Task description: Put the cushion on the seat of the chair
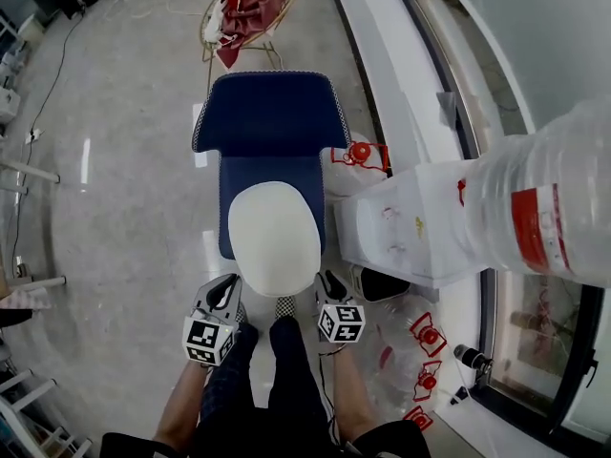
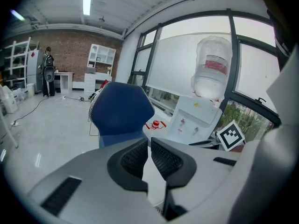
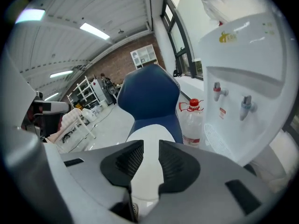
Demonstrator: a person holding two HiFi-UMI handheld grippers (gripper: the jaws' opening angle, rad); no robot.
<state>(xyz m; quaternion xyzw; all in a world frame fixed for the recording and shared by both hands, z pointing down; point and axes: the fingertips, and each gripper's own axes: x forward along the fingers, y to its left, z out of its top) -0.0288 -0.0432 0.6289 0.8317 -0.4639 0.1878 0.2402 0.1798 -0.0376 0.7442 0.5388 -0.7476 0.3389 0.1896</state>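
Smooth white oval cushion [image 1: 274, 237] lies on the blue chair [image 1: 272, 113] seat; left gripper [image 1: 226, 292] fingers nearly closed, right gripper [image 1: 329, 282] fingers parted, both empty.

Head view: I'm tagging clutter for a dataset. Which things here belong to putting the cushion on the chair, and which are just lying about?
Job: white cushion, blue chair, left gripper, right gripper.
Lying about: water dispenser, big bottle on it, spare bottles beside it, red cloth on the wicker chair, cable.
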